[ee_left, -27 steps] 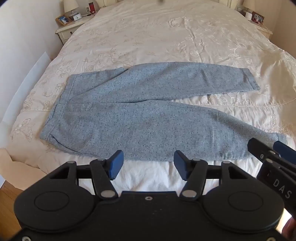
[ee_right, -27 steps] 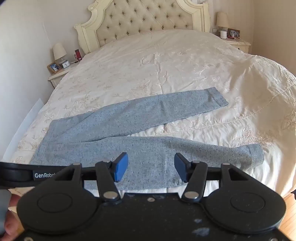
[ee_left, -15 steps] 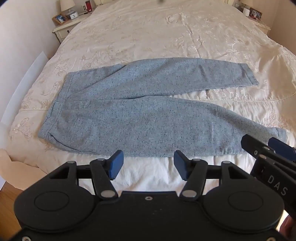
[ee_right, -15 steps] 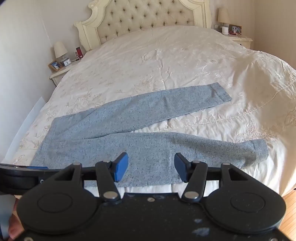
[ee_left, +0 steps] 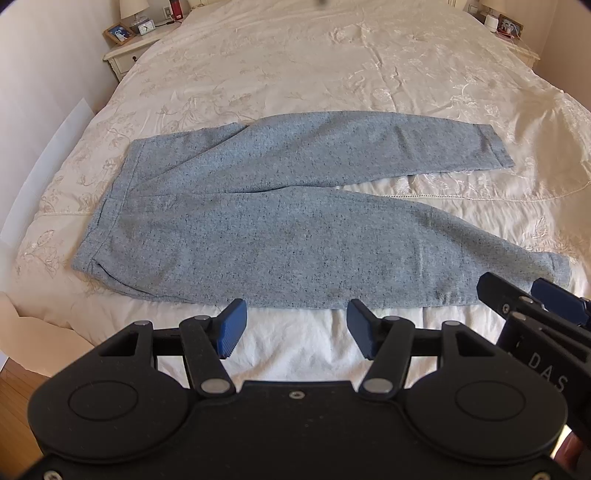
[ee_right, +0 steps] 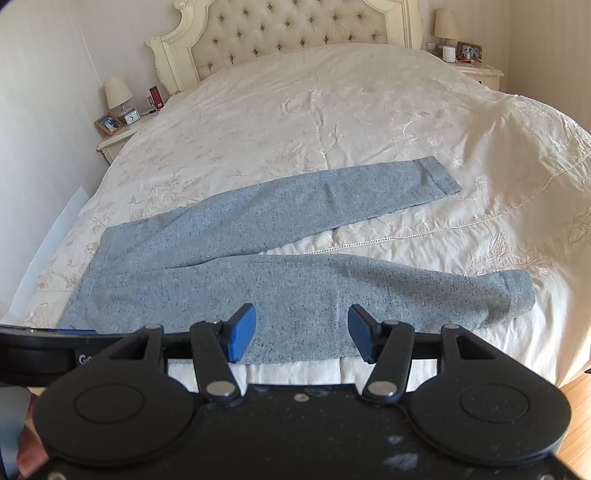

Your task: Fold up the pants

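Pants (ee_left: 295,236): grey-blue, flat on the bed (ee_left: 332,66), unfolded; waistband to the left, both legs running right and splayed apart, the far leg (ee_right: 314,206) angled away from the near leg (ee_right: 369,291).
Change: both wrist views now show the pants larger and lower in frame than a moment ago, so both grippers have come in closer over the near edge; the cloth itself lies as it did.
Left gripper (ee_left: 293,334): jaws wide, nothing between them, over bare bedcover just short of the near hem line.
Right gripper (ee_right: 301,332): jaws wide, empty, over the near leg's edge; it also shows at the right of the left view, beside the near cuff (ee_left: 550,267).
Meaning: no fold is made yet; this looks like the approach to a first grasp along the near leg.
Surroundings: headboard (ee_right: 295,33), nightstands with lamps on either side.
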